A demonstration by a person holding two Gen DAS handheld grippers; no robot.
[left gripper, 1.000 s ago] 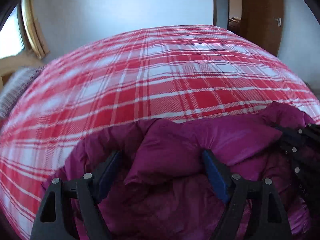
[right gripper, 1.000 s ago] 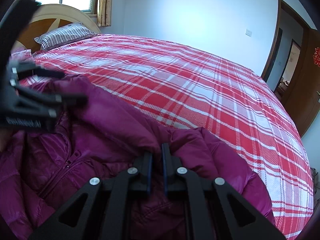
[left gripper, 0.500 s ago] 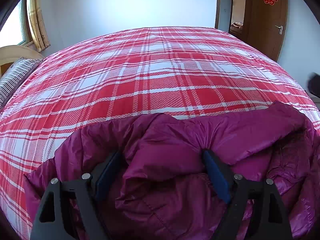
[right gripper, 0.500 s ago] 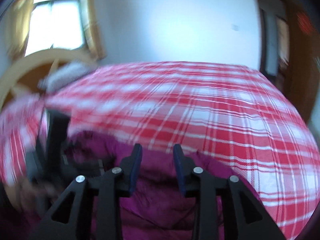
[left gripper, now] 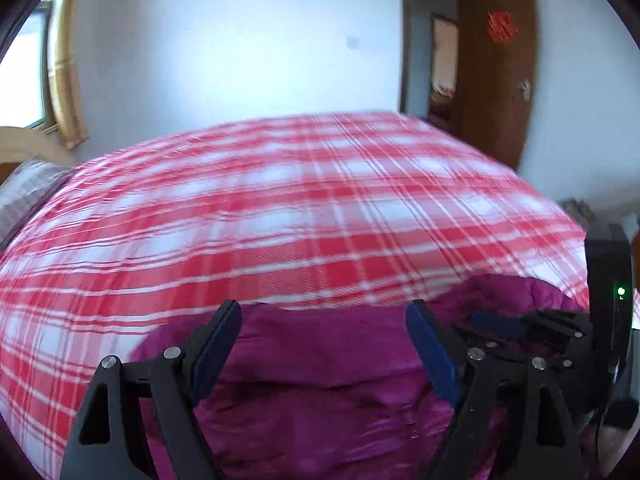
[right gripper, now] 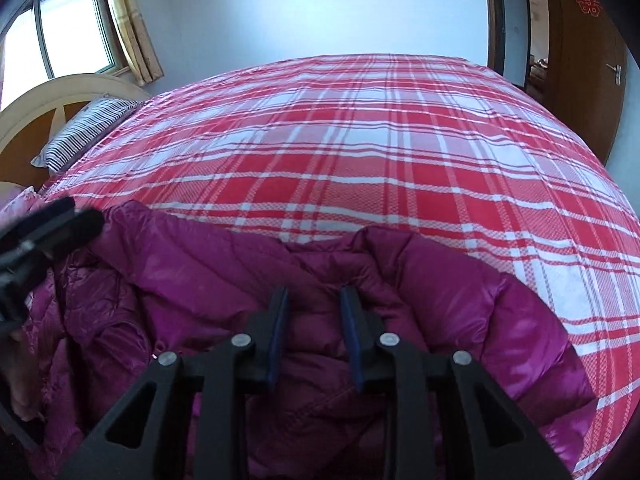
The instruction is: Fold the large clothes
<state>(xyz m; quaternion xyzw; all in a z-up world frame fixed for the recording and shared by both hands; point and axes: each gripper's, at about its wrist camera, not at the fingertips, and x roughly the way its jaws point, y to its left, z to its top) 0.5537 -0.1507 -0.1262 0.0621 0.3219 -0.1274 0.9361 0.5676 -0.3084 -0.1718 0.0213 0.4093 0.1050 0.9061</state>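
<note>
A magenta puffer jacket (left gripper: 320,392) lies bunched on the near part of a bed with a red and white plaid cover (left gripper: 304,216). My left gripper (left gripper: 324,316) is wide open above the jacket, holding nothing. My right gripper (right gripper: 316,300) is open with a narrow gap, its fingers over a fold of the jacket (right gripper: 460,292), gripping nothing. The right gripper also shows at the right edge of the left wrist view (left gripper: 532,324). The left gripper shows at the left edge of the right wrist view (right gripper: 44,228).
A striped pillow (right gripper: 80,132) and curved headboard (right gripper: 52,100) are at the bed's left end under a window (right gripper: 52,32). A brown door (left gripper: 496,68) stands open at the right. The plaid cover (right gripper: 360,140) stretches beyond the jacket.
My right gripper let go of the jacket fold and opened. My left gripper tilted up and lifted off the fabric. The jacket now lies flatter under both grippers.
</note>
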